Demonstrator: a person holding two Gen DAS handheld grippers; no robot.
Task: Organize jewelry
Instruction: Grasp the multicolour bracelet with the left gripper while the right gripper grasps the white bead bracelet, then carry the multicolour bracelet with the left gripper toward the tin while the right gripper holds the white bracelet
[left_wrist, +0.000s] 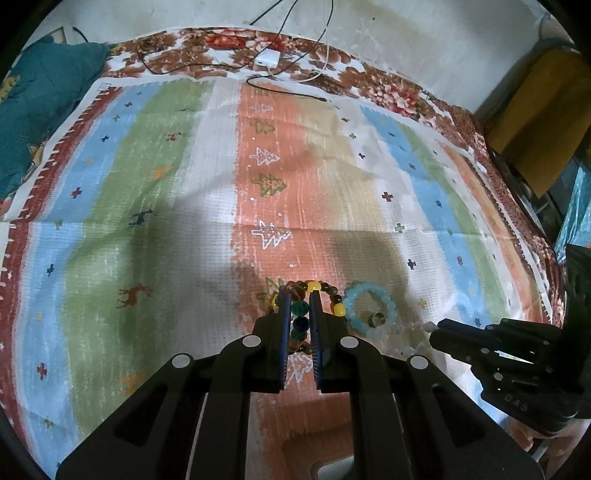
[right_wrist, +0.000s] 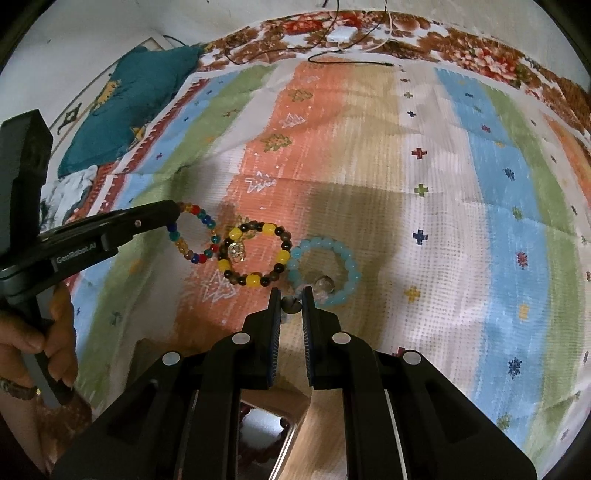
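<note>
While the striped cloth (right_wrist: 424, 229) lies spread over the bed, three bead bracelets sit in a row near its middle, on the orange and tan stripes. At the left of the row, the left gripper (left_wrist: 299, 295) has its jaws closed on the multicoloured bracelet (right_wrist: 194, 234); green and blue beads show pinched between the two fingers in its own camera, and from the right wrist view the gripper's tip covers the near-left side of that loop. Just beside it lies the yellow-and-brown bracelet (right_wrist: 255, 254), with a clear faceted bead on its left edge, touching or nearly touching the multicoloured one. To the right of that rests the pale blue bracelet (right_wrist: 325, 271), with a small clear piece (right_wrist: 324, 284) lying inside its ring. The right gripper (right_wrist: 291, 295) sits at the near edge of the pale blue ring, its jaws narrowed around a small dark bead (right_wrist: 291, 303), though I cannot tell whether they press on it. A hand (right_wrist: 44, 332) grips the left tool's handle. Far off, a white charger (left_wrist: 267, 59) and cables (left_wrist: 207, 66) lie on the floral blanket (left_wrist: 388, 88), and a teal pillow (left_wrist: 40, 99) sits at far left.
</note>
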